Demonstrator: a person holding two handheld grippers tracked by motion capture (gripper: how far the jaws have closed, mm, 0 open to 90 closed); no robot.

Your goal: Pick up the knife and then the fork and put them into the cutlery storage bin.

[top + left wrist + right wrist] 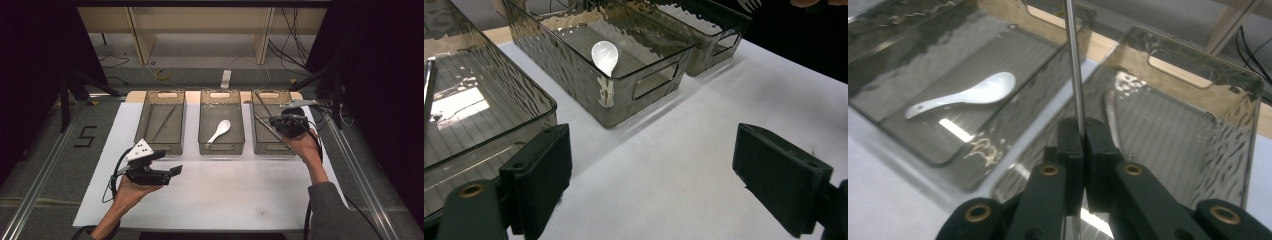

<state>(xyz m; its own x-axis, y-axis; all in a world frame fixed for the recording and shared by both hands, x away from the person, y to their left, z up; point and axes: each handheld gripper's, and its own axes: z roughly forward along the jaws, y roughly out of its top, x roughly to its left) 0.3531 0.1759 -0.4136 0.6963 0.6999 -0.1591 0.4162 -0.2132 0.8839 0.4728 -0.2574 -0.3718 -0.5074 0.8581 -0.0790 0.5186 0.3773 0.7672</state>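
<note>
While right claw (pixel 1083 150) pinches metal rod (pixel 1074 65), floor marking (pixel 86 136) reads "5".

Grey floor (pixel 45 165), wooden shelving (pixel 200 30)

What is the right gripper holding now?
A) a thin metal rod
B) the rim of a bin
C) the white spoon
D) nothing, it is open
A: in the right gripper view, the right gripper has its jaws closed on a thin metal rod over the right bin; the white spoon lies in the next bin.
</note>
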